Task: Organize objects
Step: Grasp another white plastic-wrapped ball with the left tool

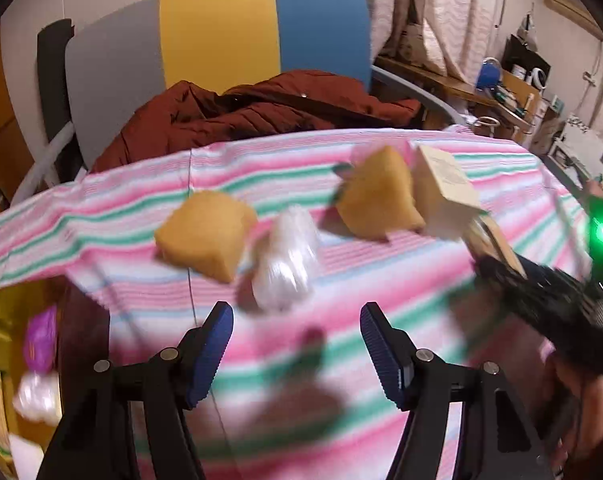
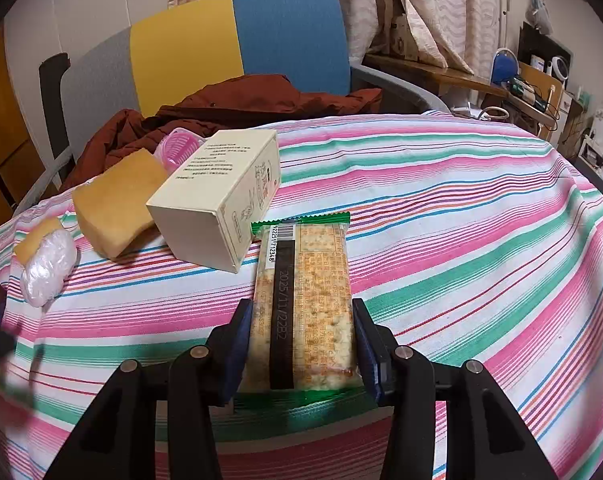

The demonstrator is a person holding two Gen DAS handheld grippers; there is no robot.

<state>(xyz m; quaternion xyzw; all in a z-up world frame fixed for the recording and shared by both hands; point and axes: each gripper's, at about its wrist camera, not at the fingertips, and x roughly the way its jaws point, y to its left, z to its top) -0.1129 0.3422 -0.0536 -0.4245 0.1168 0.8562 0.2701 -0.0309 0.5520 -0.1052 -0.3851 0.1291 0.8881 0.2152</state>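
Note:
My right gripper (image 2: 301, 312) is shut on a cracker packet (image 2: 303, 296) with green ends, held lengthwise just above the striped tablecloth (image 2: 461, 208). Beyond it lie a cream carton (image 2: 217, 196), a yellow sponge block (image 2: 117, 204), a clear plastic-wrapped bundle (image 2: 47, 264) and a second sponge (image 2: 37, 236). My left gripper (image 1: 297, 328) is open and empty above the cloth, just short of the wrapped bundle (image 1: 285, 260). The left wrist view is blurred and shows two sponges (image 1: 205, 236) (image 1: 377, 196), the carton (image 1: 441, 192) and the right gripper's body (image 1: 541, 300).
A chair (image 2: 237, 48) with a grey, yellow and blue back stands behind the table, a red-brown jacket (image 2: 229, 108) draped on it. A pink ribbed item (image 2: 177, 148) sits behind the sponge. Left of the table edge are yellow and purple items (image 1: 41, 340). Cluttered shelves (image 2: 533, 80) at right.

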